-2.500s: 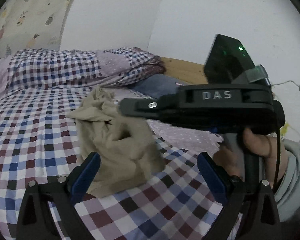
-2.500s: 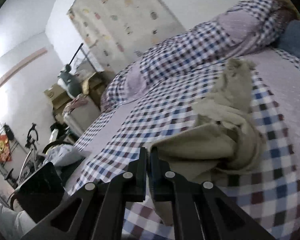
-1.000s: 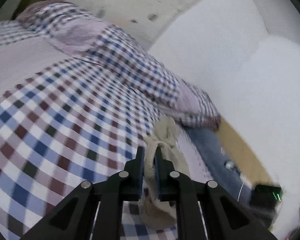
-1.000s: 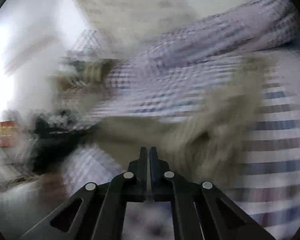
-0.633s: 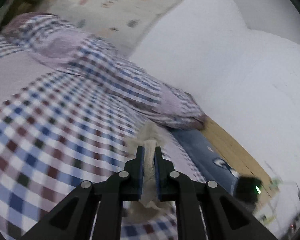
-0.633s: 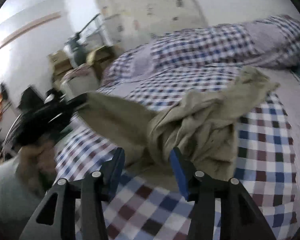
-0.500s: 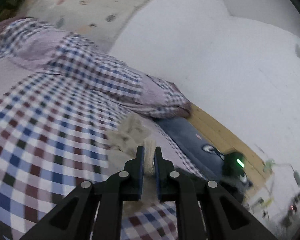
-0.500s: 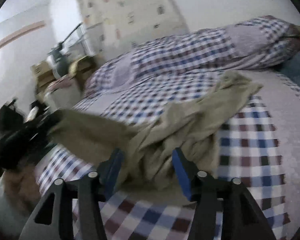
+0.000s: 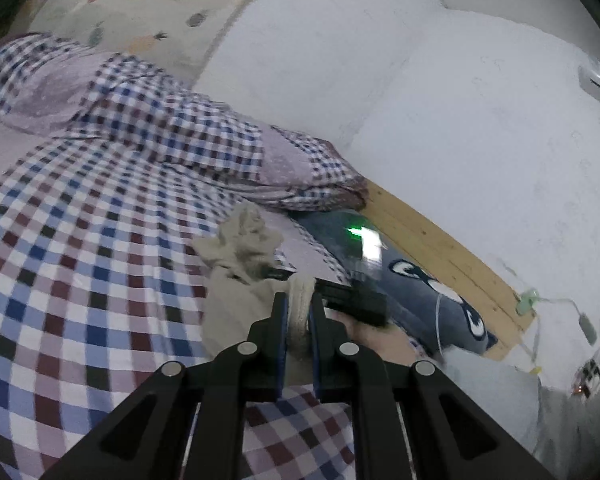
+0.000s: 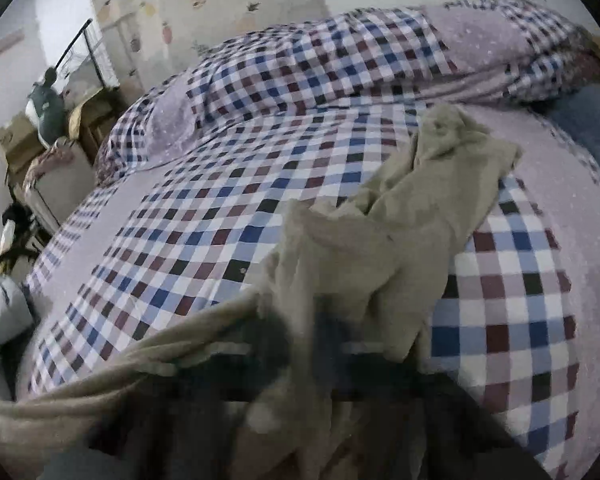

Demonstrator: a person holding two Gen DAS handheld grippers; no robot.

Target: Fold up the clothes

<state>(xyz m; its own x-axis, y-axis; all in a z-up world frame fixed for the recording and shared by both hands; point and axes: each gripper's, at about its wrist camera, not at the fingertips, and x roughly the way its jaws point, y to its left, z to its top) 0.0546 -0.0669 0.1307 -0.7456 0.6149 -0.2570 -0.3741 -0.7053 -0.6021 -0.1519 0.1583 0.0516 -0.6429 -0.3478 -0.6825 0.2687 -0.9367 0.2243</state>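
A crumpled beige garment (image 9: 240, 256) lies on the checked bedspread (image 9: 80, 280). My left gripper (image 9: 298, 312) is shut on a rolled edge of it, held a little above the bed. In the left wrist view my right gripper (image 9: 274, 273) reaches into the cloth just beyond my left one, with a hand (image 9: 376, 336) behind it. The right wrist view is blurred near the bottom. There the right gripper (image 10: 304, 340) is closing with a fold of the beige garment (image 10: 420, 216) between and over its dark fingers.
A rolled checked duvet (image 9: 204, 140) lies along the far side by the white wall. A blue pillow (image 9: 432, 296) rests against the wooden headboard (image 9: 440, 248). Boxes and clutter (image 10: 48, 136) stand beside the bed at the left. A grey sleeve (image 9: 500, 396) is at the lower right.
The right gripper stood open half a second ago. It has since dipped forward into the beige garment and closed. The left gripper keeps its hold, and its view has barely shifted.
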